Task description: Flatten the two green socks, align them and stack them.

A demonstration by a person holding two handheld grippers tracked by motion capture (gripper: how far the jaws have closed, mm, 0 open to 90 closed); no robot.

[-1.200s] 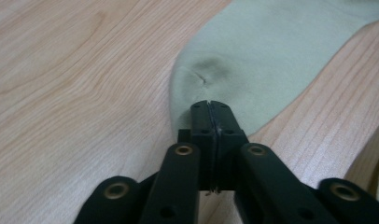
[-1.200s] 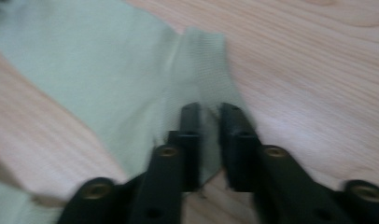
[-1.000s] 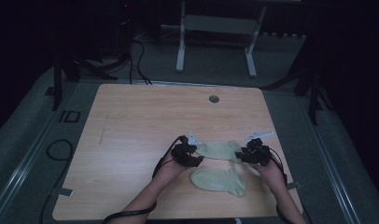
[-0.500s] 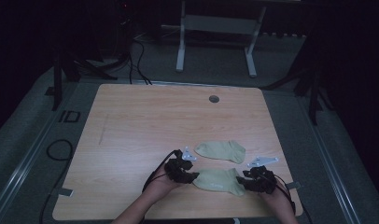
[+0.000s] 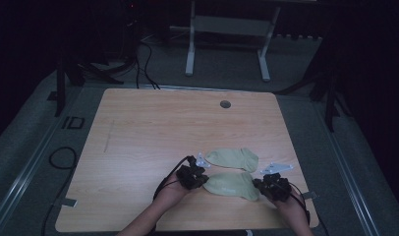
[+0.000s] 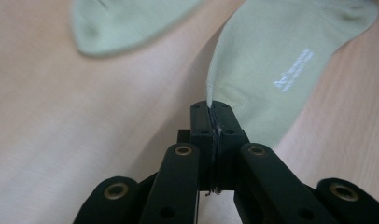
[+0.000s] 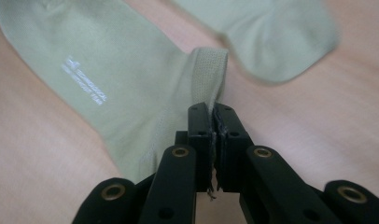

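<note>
A: Position of the near sock [image 5: 231,184]?

B: Flat on the worktop [image 5: 148,132], close to the front edge, lying between the two grippers. A second sock [image 5: 233,158] of the same pale green lies just behind it, apart from it by a narrow strip of wood.

A: Left gripper [image 5: 200,178]?

B: At the near sock's left end. Its jaws have just been closing and now stand together, clamped on the fabric edge; in the left gripper view the cloth [image 6: 271,70] rises straight out of the seam between them.

A: Right gripper [image 5: 259,184]?

B: At the sock's right end. Jaws likewise just closed, pinching the ribbed cuff [image 7: 208,77], which stands up folded from between them in the right gripper view. White printed lettering [image 7: 85,86] shows on the sock's body.

A: Far sock touched?

B: No, neither gripper is on it.
</note>
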